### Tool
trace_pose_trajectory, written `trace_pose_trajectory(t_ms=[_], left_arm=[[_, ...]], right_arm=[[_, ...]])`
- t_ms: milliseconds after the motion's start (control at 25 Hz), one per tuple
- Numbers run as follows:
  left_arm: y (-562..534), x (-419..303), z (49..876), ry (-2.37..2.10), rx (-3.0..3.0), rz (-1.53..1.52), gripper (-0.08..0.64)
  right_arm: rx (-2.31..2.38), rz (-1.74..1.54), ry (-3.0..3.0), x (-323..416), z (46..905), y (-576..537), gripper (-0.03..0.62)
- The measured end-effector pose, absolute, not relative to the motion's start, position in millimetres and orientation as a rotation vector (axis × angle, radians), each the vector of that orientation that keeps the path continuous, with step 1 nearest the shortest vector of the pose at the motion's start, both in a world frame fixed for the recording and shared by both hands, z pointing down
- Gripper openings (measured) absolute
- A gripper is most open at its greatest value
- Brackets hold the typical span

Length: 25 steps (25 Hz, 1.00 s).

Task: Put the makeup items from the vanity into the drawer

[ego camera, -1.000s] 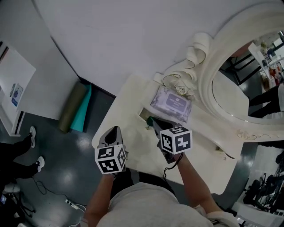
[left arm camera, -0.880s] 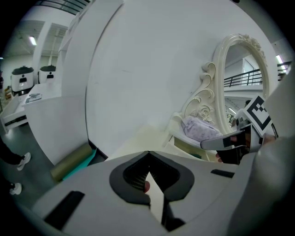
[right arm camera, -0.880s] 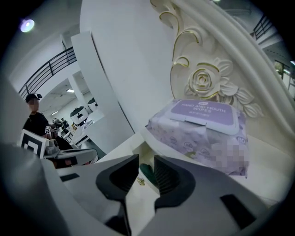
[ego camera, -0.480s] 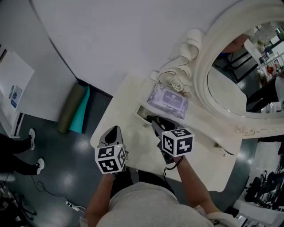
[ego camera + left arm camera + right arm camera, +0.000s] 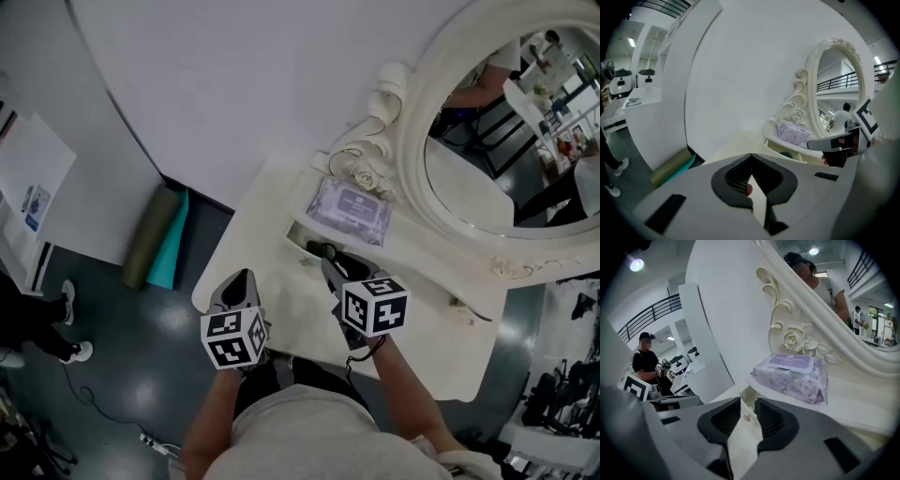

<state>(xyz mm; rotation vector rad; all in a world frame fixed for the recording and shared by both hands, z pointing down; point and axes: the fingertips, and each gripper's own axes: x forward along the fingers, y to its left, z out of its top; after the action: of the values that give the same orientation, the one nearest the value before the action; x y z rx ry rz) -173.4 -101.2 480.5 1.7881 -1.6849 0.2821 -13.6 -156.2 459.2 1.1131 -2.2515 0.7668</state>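
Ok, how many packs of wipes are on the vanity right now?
1. The purple wipes pack lies on the raised back ledge of the vanity, below the rose carving of the mirror frame, behind the open drawer. More could be hidden inside the drawer.

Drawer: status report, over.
Left gripper shut. Right gripper above the open drawer, jaws closing, nothing between them. Wipes pack on the vanity top, outside the drawer. Nothing in the way.

Left gripper (image 5: 751, 158) closed, right gripper (image 5: 747, 405) closing, empty
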Motion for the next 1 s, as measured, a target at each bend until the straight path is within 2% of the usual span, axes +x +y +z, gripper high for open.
trace_pose_trajectory(t_ms=[200, 1000], left_arm=[[-92.4, -169.8, 471.6, -1.683, 1.826, 0.281, 0.005], [-75.0, -148.0, 449.0, -1.596, 2.006, 0.336, 0.005]], right_arm=[[1.158, 0.757, -2.277, -8.2, 447.7, -146.0, 0.070], [1.376, 0.780, -2.286, 29.0, 429.3, -97.4, 0.023]])
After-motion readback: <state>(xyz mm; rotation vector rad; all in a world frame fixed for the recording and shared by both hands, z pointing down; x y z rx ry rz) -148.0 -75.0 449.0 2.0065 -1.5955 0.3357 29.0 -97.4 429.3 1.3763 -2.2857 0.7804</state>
